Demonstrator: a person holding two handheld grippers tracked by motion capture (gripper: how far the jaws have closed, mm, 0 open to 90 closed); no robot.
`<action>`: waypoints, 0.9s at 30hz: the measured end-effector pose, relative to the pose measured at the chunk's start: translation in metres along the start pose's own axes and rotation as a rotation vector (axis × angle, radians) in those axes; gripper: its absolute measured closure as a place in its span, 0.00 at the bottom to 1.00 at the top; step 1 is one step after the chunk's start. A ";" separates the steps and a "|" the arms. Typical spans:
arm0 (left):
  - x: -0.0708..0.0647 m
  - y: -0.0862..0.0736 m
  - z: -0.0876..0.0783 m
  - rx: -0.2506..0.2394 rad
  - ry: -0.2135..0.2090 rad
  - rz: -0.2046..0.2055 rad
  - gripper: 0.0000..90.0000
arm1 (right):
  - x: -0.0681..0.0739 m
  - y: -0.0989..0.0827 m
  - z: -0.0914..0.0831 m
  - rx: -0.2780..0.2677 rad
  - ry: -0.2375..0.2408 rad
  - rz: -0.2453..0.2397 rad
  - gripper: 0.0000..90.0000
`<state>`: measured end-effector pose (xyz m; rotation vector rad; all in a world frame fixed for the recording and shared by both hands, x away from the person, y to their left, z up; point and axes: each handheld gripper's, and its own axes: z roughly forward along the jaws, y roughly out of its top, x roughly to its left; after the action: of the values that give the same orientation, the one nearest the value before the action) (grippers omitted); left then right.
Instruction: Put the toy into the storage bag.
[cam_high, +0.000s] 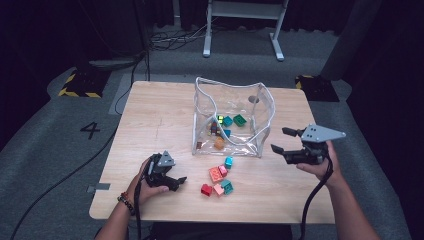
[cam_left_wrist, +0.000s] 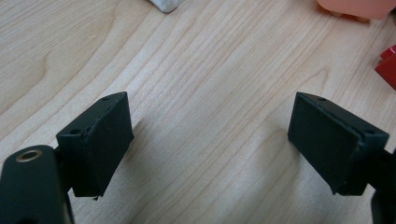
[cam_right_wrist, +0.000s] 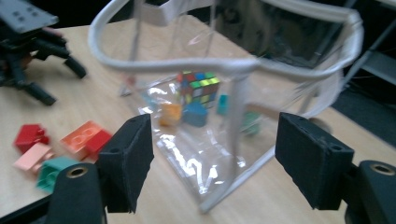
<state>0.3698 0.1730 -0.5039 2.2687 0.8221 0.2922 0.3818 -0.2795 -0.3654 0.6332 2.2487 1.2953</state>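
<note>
A clear plastic bag stands open-topped on the wooden table, with several coloured blocks and a colourful cube puzzle inside. Loose blocks lie in front of it: red, orange, pink and teal. My left gripper rests low on the table just left of these blocks, jaws open over bare wood. My right gripper is held right of the bag, pointing at its side wall, jaws wide open with nothing between them.
A red block's edge and a salmon block lie just past my left jaws. Cables run over the grey floor left of the table. A white desk frame stands behind it, with yellow-black pads at the sides.
</note>
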 end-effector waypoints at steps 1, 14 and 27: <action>0.000 0.000 0.000 0.000 0.000 0.000 0.16 | 0.004 -0.006 0.002 -0.009 0.021 0.008 0.31; 0.000 0.000 0.000 0.002 -0.001 0.002 0.16 | 0.075 -0.057 0.074 0.143 0.235 -0.039 0.34; 0.000 0.000 0.000 0.002 -0.001 0.001 0.16 | 0.114 -0.071 0.122 0.247 0.347 -0.048 0.35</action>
<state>0.3698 0.1731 -0.5038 2.2712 0.8208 0.2911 0.3543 -0.1628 -0.5009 0.4605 2.7179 1.1877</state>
